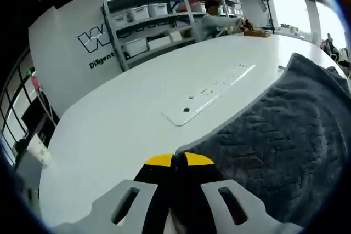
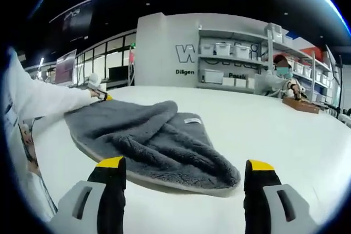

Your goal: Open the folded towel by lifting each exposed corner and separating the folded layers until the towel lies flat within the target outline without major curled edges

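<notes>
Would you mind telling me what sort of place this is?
Probably a lab or workshop: shelving with storage bins, a large white table and another person working at its far end.

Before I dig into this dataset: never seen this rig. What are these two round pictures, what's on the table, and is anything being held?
There is no robot here. A person holds a two-jaw claw in each hand, and a fisheye camera rides on each claw, looking forward along its jaws.

In the left gripper view, the left claw has its yellow-tipped jaws shut on an edge of the grey towel. The same claw also appears far off in the right gripper view, at the end of a white sleeve.

In the right gripper view, the right claw is open and holds nothing, with the towel lying bunched in folds just beyond it.

Both views show the white table, and a flat white strip lies on it.
</notes>
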A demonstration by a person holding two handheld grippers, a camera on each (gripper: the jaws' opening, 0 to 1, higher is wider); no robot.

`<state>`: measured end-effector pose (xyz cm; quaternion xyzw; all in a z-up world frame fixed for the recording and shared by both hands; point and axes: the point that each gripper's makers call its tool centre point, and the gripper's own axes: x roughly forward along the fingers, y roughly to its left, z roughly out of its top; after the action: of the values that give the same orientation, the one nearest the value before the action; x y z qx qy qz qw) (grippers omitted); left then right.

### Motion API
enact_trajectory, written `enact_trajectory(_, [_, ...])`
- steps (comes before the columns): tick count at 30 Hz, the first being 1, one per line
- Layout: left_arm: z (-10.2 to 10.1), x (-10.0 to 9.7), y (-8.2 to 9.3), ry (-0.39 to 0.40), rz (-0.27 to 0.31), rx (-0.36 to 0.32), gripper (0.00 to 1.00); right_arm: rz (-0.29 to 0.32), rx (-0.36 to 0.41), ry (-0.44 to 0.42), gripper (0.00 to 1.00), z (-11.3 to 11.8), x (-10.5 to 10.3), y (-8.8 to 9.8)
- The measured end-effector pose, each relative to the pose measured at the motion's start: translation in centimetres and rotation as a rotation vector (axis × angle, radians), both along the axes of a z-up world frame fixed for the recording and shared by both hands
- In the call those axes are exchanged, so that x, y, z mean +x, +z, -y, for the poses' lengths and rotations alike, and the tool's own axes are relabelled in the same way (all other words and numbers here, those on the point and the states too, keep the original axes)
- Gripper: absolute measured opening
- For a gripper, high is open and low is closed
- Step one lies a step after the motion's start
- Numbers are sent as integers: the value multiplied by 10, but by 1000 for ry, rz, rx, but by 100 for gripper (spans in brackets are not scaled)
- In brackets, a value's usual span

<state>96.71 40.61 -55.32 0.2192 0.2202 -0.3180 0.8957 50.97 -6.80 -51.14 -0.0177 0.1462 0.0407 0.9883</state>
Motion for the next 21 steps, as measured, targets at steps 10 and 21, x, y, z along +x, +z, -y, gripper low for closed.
enact_trajectory(10, [-53,-6,-2,77,-8,26,5,5,-2,10,89,-2,0,2])
enact_trajectory(21, [-100,-8,-4,155,-16,43,5,-1,-3,16,89,-3,1,1])
